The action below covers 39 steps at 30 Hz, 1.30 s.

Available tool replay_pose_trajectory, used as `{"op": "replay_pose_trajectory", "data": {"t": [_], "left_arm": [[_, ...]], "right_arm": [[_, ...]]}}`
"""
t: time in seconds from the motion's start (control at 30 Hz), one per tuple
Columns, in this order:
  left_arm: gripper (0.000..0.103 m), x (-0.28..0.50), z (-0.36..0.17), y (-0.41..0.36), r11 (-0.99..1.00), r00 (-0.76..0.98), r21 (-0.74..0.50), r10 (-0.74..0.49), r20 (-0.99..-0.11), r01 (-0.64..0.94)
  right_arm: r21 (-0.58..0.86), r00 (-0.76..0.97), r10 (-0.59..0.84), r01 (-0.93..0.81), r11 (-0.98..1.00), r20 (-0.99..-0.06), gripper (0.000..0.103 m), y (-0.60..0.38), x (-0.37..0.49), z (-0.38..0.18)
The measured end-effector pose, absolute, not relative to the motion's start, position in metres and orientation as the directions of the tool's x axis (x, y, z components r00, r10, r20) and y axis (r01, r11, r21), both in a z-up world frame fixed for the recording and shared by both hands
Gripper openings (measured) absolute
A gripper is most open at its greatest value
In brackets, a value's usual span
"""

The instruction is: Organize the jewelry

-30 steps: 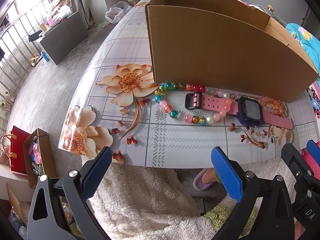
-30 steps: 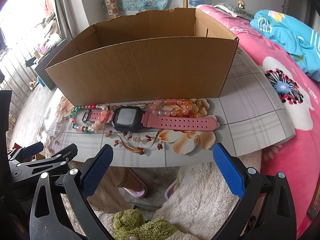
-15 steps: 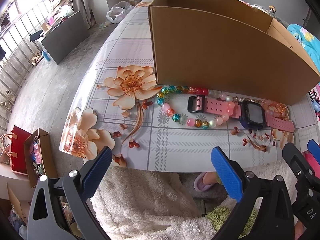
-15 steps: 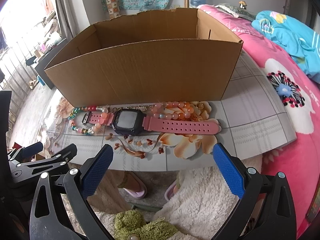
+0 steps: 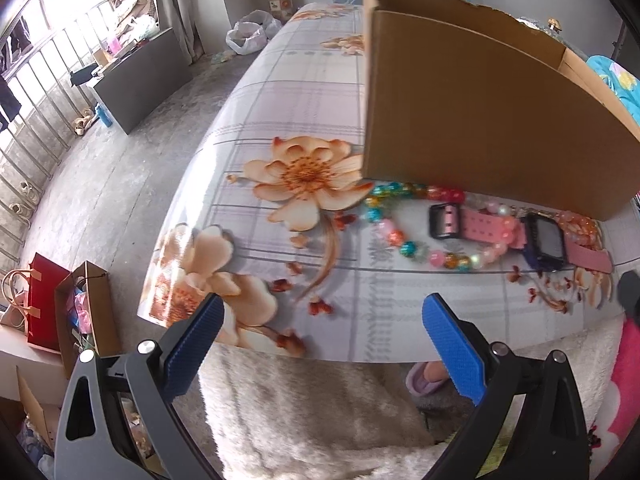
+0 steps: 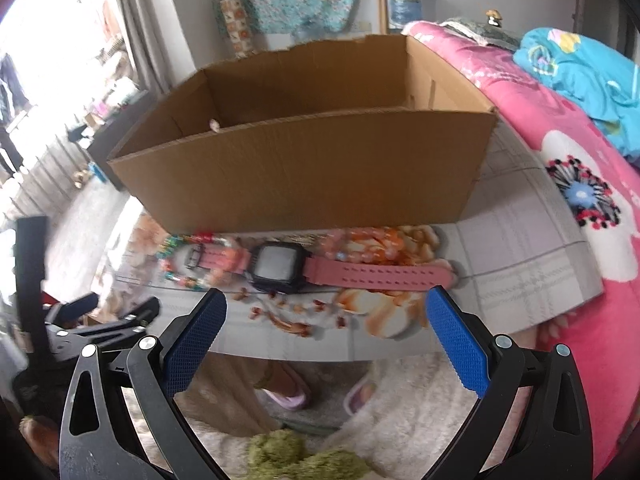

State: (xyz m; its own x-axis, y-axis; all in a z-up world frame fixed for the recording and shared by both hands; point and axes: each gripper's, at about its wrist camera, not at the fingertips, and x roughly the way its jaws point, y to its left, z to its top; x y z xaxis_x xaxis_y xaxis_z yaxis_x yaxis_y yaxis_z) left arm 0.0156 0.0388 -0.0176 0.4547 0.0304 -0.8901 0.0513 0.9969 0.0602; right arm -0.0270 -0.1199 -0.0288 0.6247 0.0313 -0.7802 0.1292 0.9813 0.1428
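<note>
From the left wrist, the left tool (image 5: 320, 332) hangs over the near edge of the table (image 5: 304, 80), jaws wide apart and holding nothing. At about two o'clock from it, a multicoloured bead bracelet (image 5: 404, 236) and a pink-strapped watch (image 5: 532, 236) lie touching each other, just in front of the cardboard box (image 5: 472, 120).

From the right wrist, the right tool (image 6: 326, 316) is also spread apart and empty, with the watch (image 6: 280, 266) at twelve o'clock, near. A peach bead bracelet (image 6: 360, 244) sits against the strap. Something small and pale (image 6: 215, 124) shows inside the box (image 6: 304, 176); I cannot tell what. By my reckoning nearly all the sorting is left.
</note>
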Motion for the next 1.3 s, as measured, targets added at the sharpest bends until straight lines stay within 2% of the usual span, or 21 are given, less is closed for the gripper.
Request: {"op": "replay_pose_trajectory", "data": {"t": [0.17,0.27,0.43,0.57,0.73,0.93,1.07,1.1,1.3], "left_arm": [[0.097,0.016,-0.022,0.058,0.996,0.474,0.037,-0.008,-0.881,0.086],[0.097,0.019,-0.023,0.072,0.993,0.494,-0.023,-0.076,-0.866,0.113],[0.097,0.022,-0.016,0.096,0.974,0.564,-0.166,-0.226,-0.794,0.156],[0.097,0.038,-0.011,0.104,0.954,0.554,-0.238,-0.298,-0.777,0.18],[0.097,0.05,-0.008,0.096,0.951,0.565,-0.206,-0.302,-0.768,0.229],[0.097,0.049,-0.01,0.083,0.947,0.593,-0.134,-0.289,-0.752,0.291],[0.085,0.049,-0.01,0.074,0.932,0.594,-0.104,-0.304,-0.744,0.346],[0.076,0.049,-0.01,0.072,0.928,0.591,-0.106,-0.312,-0.744,0.356],[0.046,0.06,-0.018,0.056,0.898,0.536,-0.113,-0.351,-0.768,0.425]], "right_arm": [[0.192,0.649,0.133,0.02,0.981,-0.749,0.084,-0.1,-0.02,-0.021],[0.192,0.64,0.173,-0.04,0.98,-0.749,0.074,-0.083,-0.008,-0.021],[0.206,0.581,0.219,-0.088,0.975,-0.784,0.051,-0.059,0.016,-0.034],[0.197,0.547,0.204,-0.073,0.978,-0.812,0.039,-0.053,0.028,-0.044],[0.136,0.521,0.153,-0.071,0.988,-0.839,0.022,-0.046,0.038,-0.052],[0.073,0.503,0.092,-0.058,0.996,-0.859,0.017,-0.041,0.046,-0.059],[0.054,0.489,0.075,-0.058,0.997,-0.869,0.017,-0.037,0.054,-0.063],[0.054,0.488,0.075,-0.057,0.997,-0.869,0.017,-0.037,0.056,-0.063],[0.062,0.474,0.078,-0.049,0.997,-0.877,0.015,-0.034,0.065,-0.065]]}}
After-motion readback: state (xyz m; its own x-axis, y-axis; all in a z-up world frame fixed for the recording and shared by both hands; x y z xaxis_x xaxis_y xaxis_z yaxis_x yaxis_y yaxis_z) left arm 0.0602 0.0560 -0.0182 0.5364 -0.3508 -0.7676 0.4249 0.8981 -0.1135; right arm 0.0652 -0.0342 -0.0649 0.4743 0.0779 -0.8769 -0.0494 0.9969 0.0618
